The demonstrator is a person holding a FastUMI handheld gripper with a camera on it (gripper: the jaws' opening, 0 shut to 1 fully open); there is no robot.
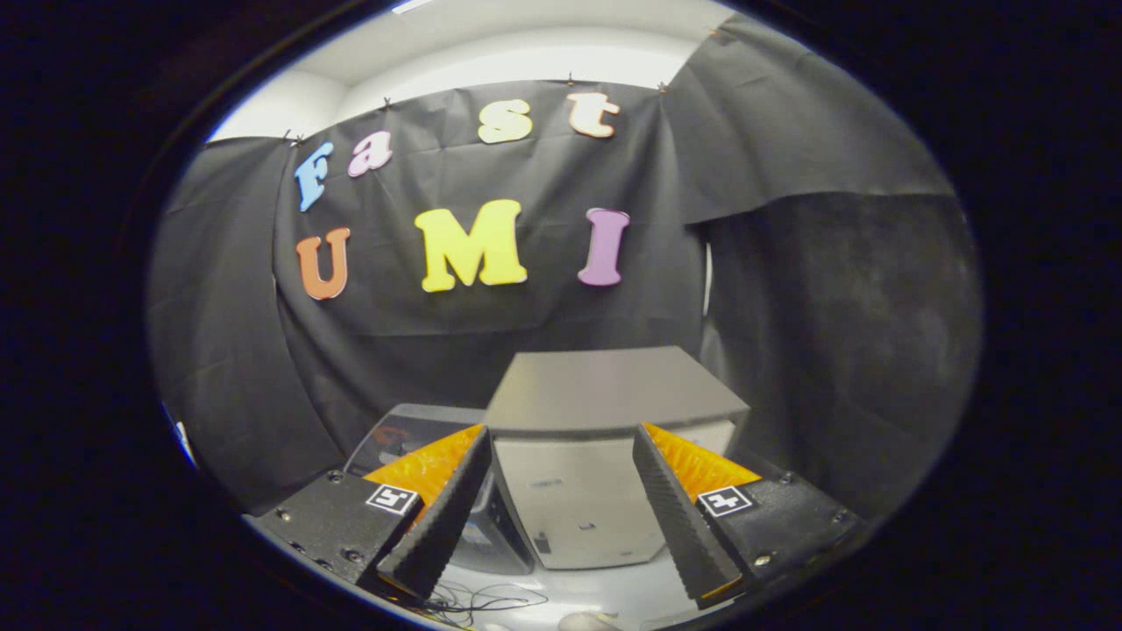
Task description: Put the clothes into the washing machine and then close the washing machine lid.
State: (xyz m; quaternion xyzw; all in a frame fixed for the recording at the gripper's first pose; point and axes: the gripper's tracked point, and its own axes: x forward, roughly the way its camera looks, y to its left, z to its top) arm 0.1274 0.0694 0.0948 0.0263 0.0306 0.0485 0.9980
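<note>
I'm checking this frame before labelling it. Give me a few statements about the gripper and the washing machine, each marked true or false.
1. The gripper has its fingers spread apart with no cloth between them. True.
2. The washing machine stands ahead of the fingers, seen in the gap between them. True.
3. The machine's flat grey lid is swung up and open. False: it lies flat on top, closed.
4. A garment hangs from one finger. False: both fingers are bare.
5. Thin cables lie on the white surface below the fingers. True.
</note>
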